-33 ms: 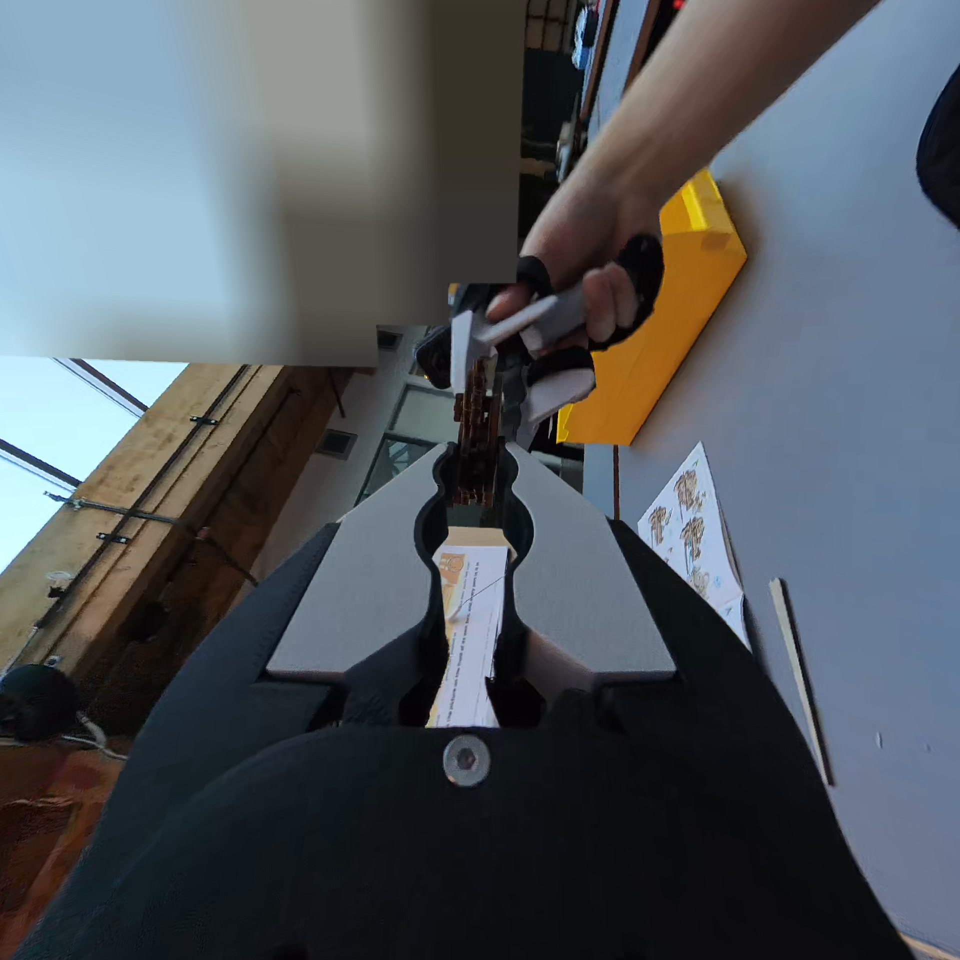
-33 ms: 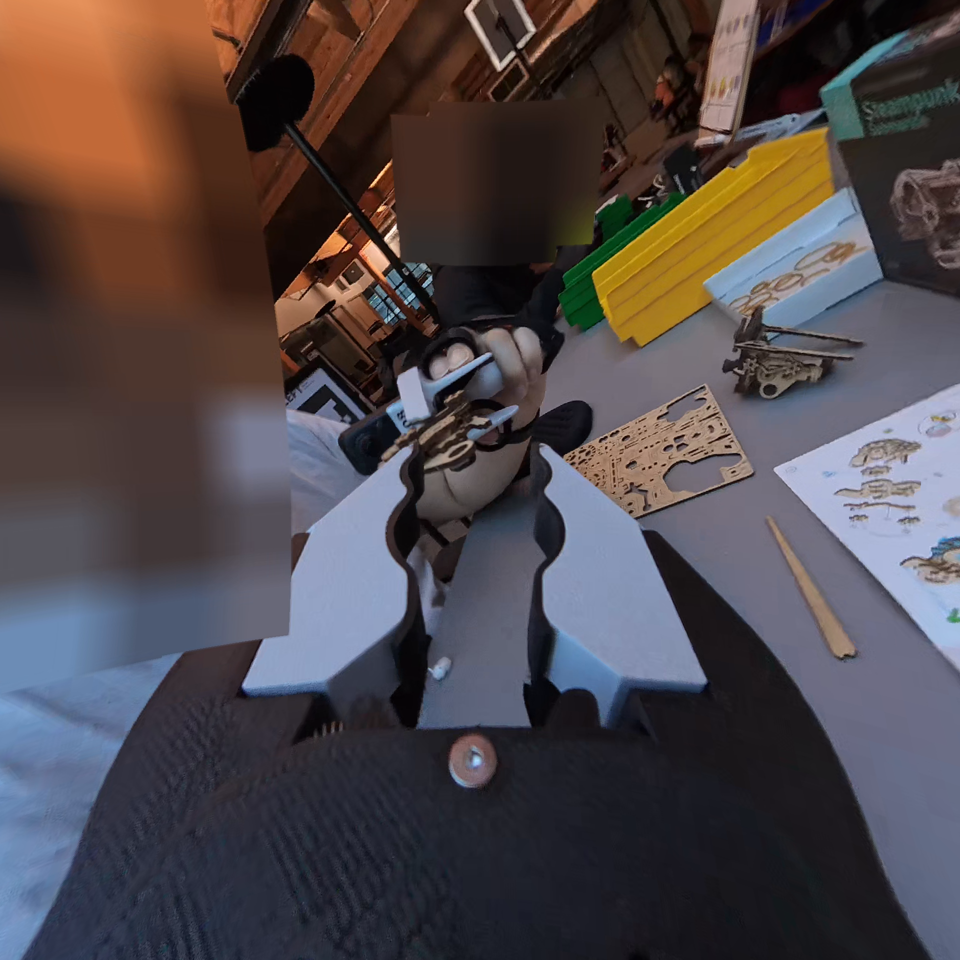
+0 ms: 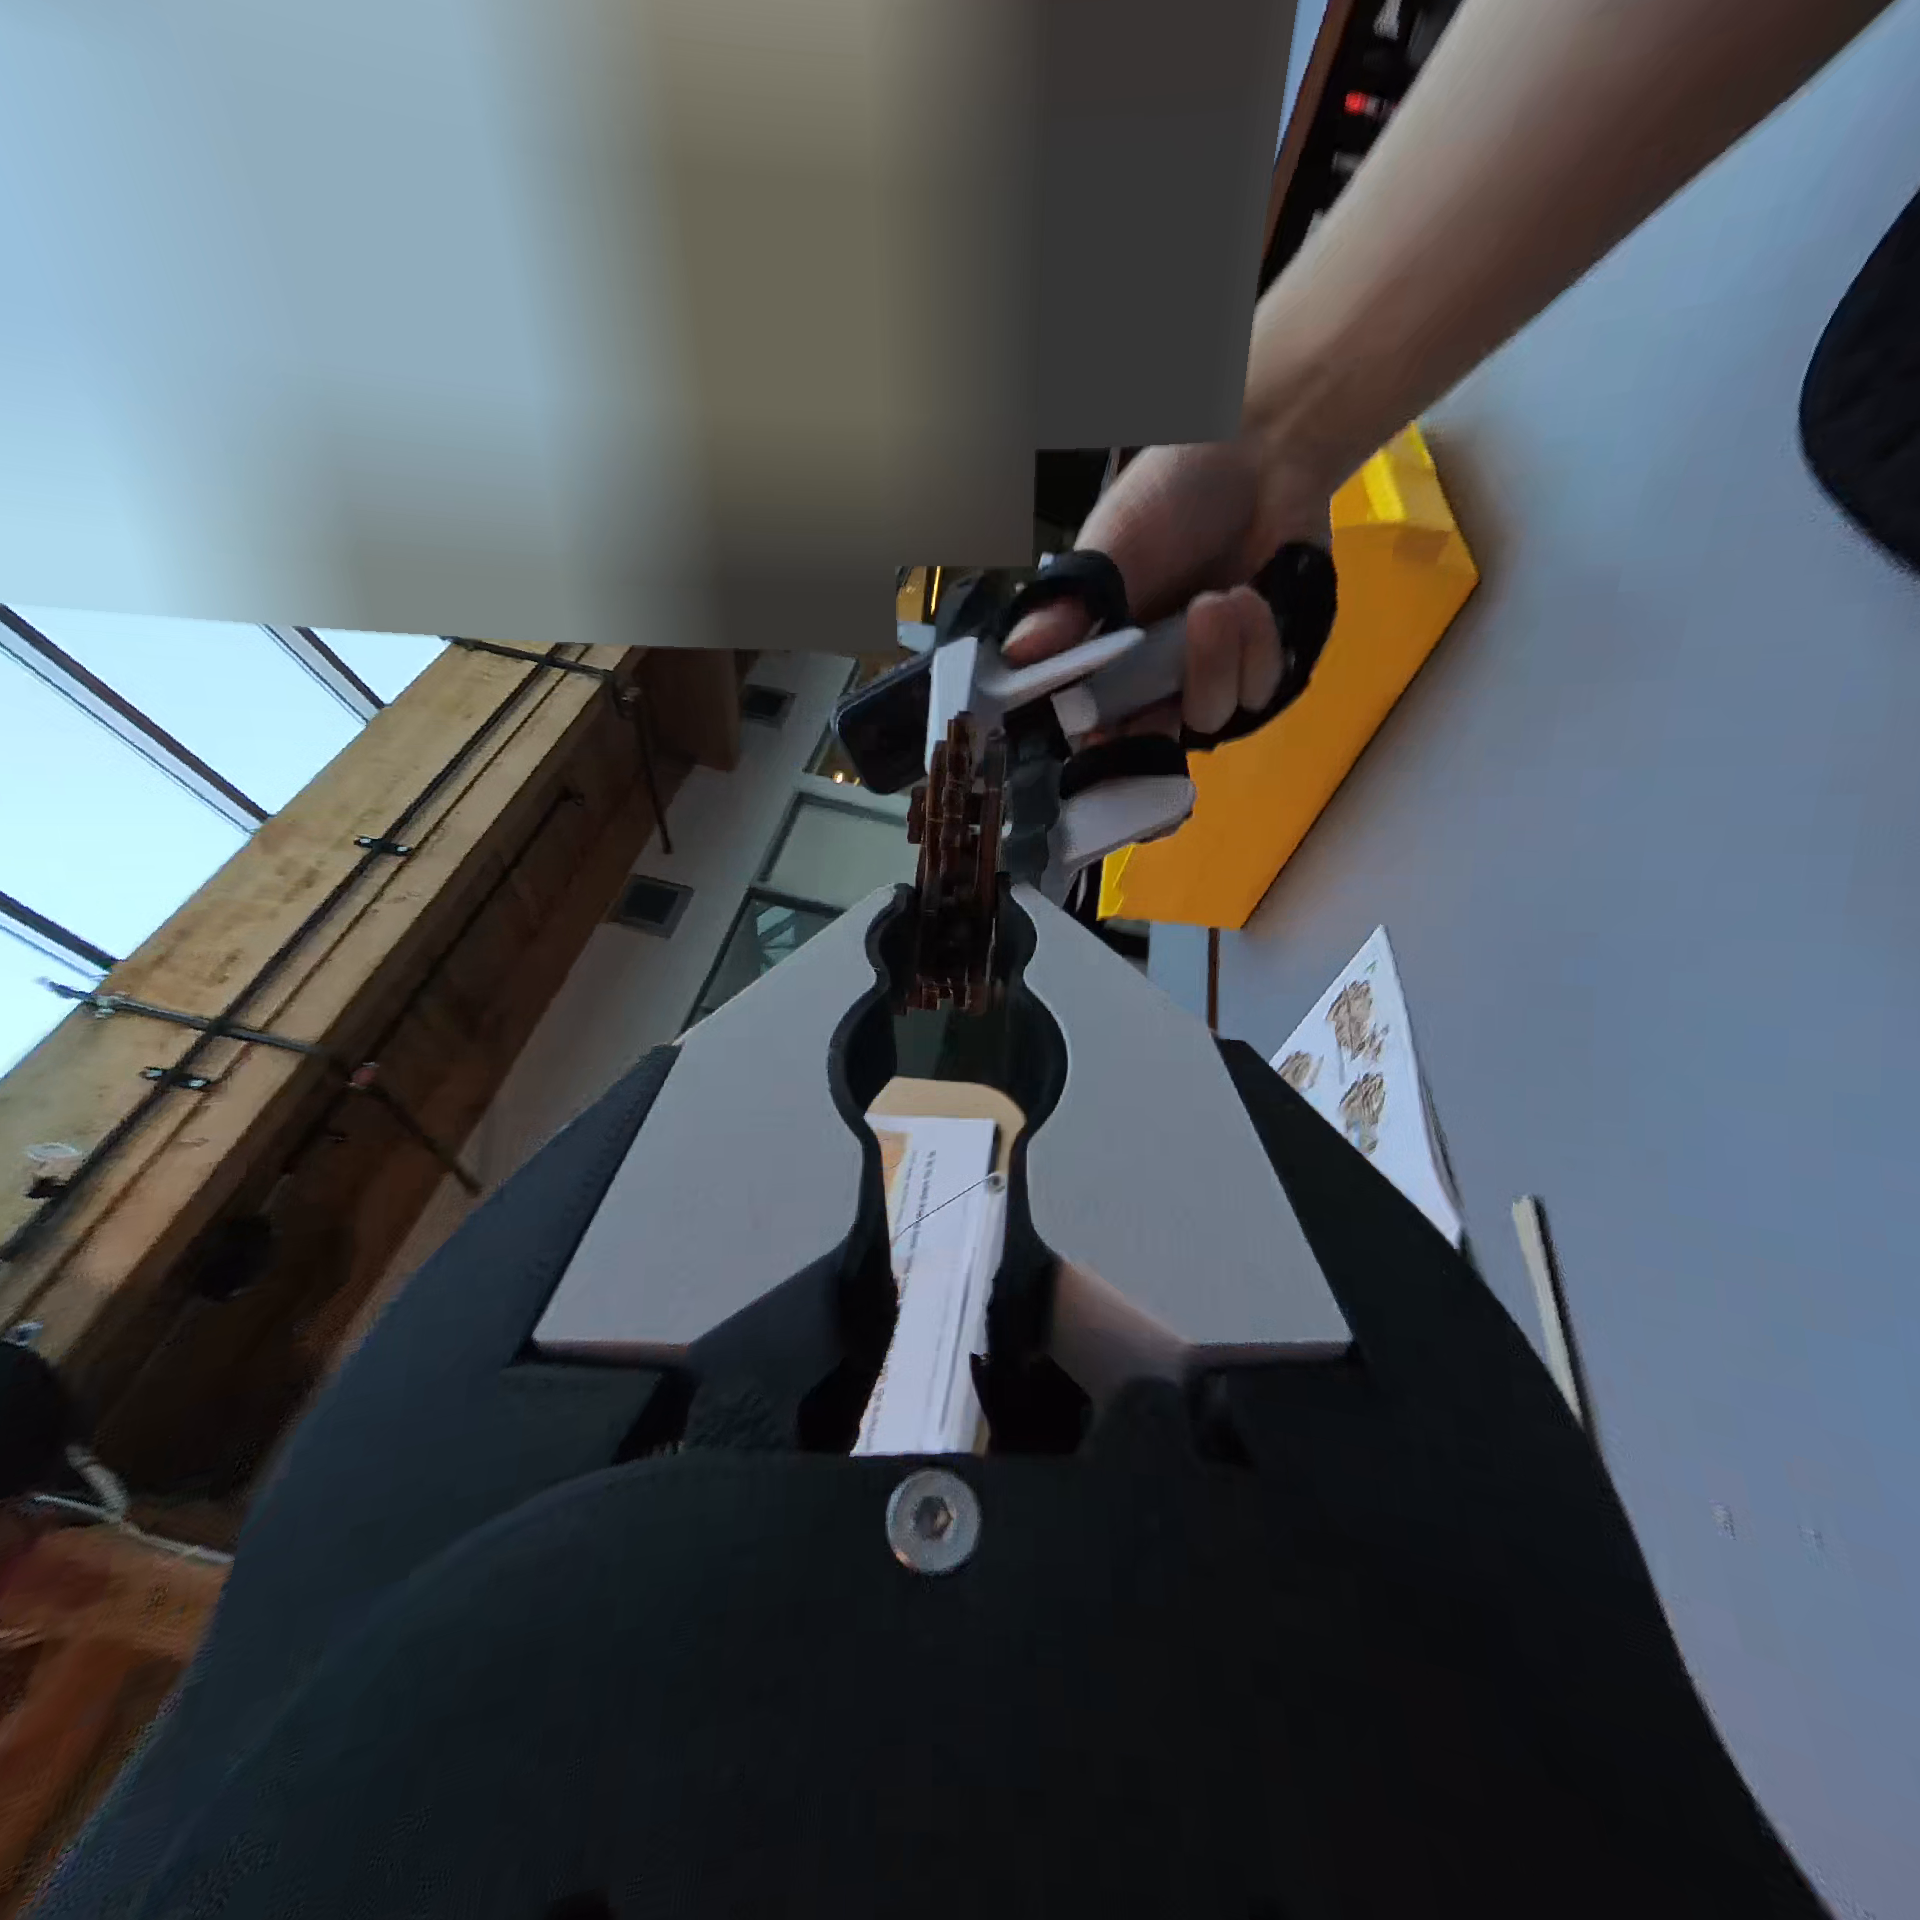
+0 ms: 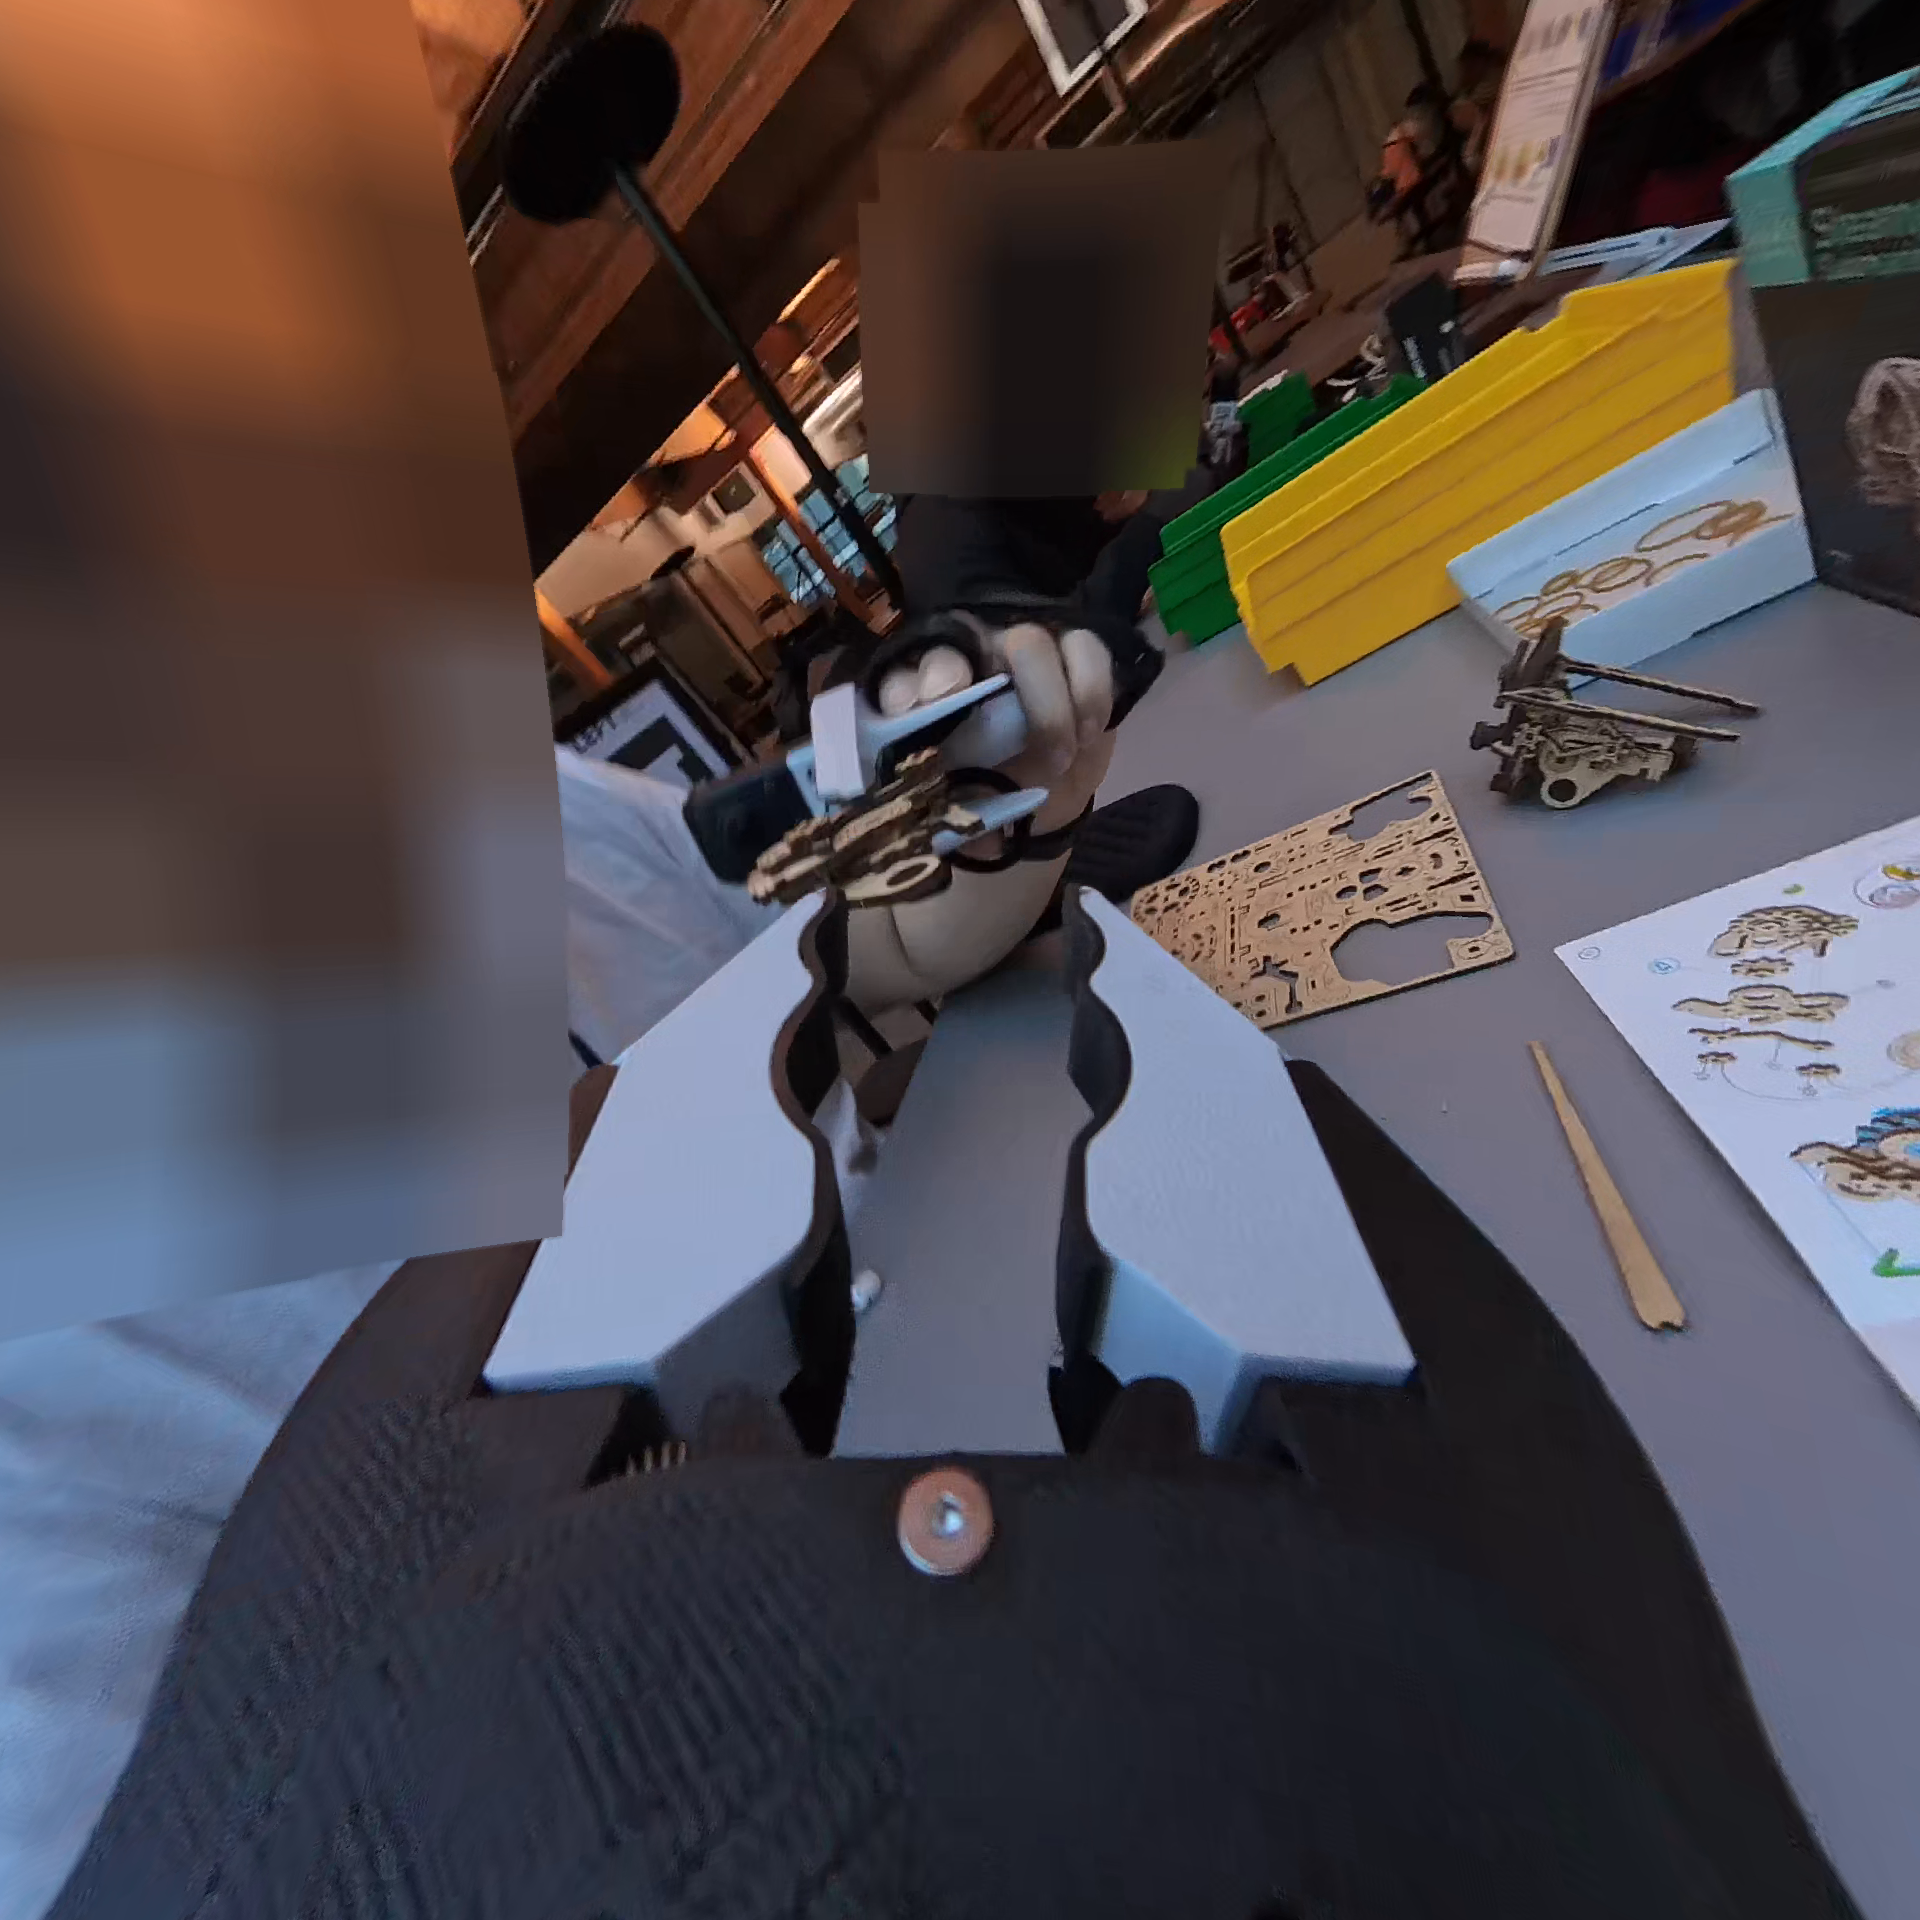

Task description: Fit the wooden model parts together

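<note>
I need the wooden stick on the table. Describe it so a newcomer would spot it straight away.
Start at the grey table in the right wrist view and find the white instruction sheet at its right edge. Just left of that sheet lies the wooden stick, alone and flat. Unlike the cut-out wooden panel farther back, it is one thin, plain, pale strip, widening to a notched near end.

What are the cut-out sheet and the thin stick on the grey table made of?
Flat tan cut-out sheet: looks like thin laser-cut plywood, pale matte face, dark edges around the empty part holes. Thin pale tapered stick: seemingly bare wood or bamboo, unfinished, notched end. Grey table: smooth matte surface; material unclear.
</note>
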A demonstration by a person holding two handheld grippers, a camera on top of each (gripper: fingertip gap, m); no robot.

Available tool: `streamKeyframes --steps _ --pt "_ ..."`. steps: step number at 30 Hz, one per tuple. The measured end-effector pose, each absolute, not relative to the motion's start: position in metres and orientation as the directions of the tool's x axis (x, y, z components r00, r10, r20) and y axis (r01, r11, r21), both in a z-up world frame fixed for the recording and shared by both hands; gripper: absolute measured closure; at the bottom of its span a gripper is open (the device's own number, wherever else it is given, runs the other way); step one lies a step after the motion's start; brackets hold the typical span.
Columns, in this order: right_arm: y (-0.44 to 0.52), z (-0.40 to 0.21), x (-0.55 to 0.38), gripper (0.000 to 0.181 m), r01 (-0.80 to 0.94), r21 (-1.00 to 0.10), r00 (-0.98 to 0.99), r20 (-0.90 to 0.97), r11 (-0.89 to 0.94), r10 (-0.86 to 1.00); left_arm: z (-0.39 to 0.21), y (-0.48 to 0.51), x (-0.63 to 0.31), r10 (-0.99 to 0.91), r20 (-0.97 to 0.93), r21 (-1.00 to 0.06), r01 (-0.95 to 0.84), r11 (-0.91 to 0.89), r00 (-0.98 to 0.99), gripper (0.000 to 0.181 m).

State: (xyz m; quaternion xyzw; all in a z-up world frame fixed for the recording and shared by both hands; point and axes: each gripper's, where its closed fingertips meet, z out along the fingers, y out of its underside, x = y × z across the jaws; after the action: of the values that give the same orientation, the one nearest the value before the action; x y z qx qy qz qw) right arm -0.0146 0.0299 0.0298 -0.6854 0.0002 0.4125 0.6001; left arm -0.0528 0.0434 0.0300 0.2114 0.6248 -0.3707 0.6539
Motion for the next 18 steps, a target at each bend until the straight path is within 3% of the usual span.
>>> streamKeyframes --steps 3,5,8,10,12,15,18 --pt "0.024 0.017 -0.032 0.136 -0.276 -0.935 0.738 -0.355 -0.223 0.574 0.031 0.038 -0.063 -0.270 -0.934 -0.347 0.775 0.529 -0.235 0.169" --pt "0.024 0.014 -0.045 0.135 -0.155 -0.970 0.763 -0.238 -0.187 0.601 0.032 0.036 -0.069 -0.273 -0.916 -0.395 0.786 0.475 -0.295 0.169" --pt "0.023 0.020 -0.059 0.138 -0.122 -0.981 0.742 -0.193 -0.154 0.642 0.029 0.034 -0.073 -0.268 -0.890 -0.453 0.779 0.434 -0.369 0.169" --pt "0.025 0.021 -0.063 0.140 -0.150 -0.973 0.726 -0.230 -0.177 0.648 0.027 0.033 -0.072 -0.263 -0.889 -0.455 0.776 0.436 -0.374 0.169" --pt "0.026 0.012 -0.065 0.154 -0.140 -0.961 0.716 -0.265 -0.239 0.646 0.024 0.033 -0.070 -0.244 -0.911 -0.411 0.780 0.473 -0.332 0.169" --pt "0.026 0.001 -0.061 0.154 -0.075 -0.964 0.750 -0.224 -0.257 0.623 0.011 0.031 -0.070 -0.187 -0.929 -0.368 0.771 0.520 -0.318 0.169" --pt "0.019 0.003 -0.074 0.152 -0.029 -0.973 0.715 -0.181 -0.230 0.676 0.003 0.027 -0.078 -0.178 -0.916 -0.398 0.768 0.502 -0.359 0.169"
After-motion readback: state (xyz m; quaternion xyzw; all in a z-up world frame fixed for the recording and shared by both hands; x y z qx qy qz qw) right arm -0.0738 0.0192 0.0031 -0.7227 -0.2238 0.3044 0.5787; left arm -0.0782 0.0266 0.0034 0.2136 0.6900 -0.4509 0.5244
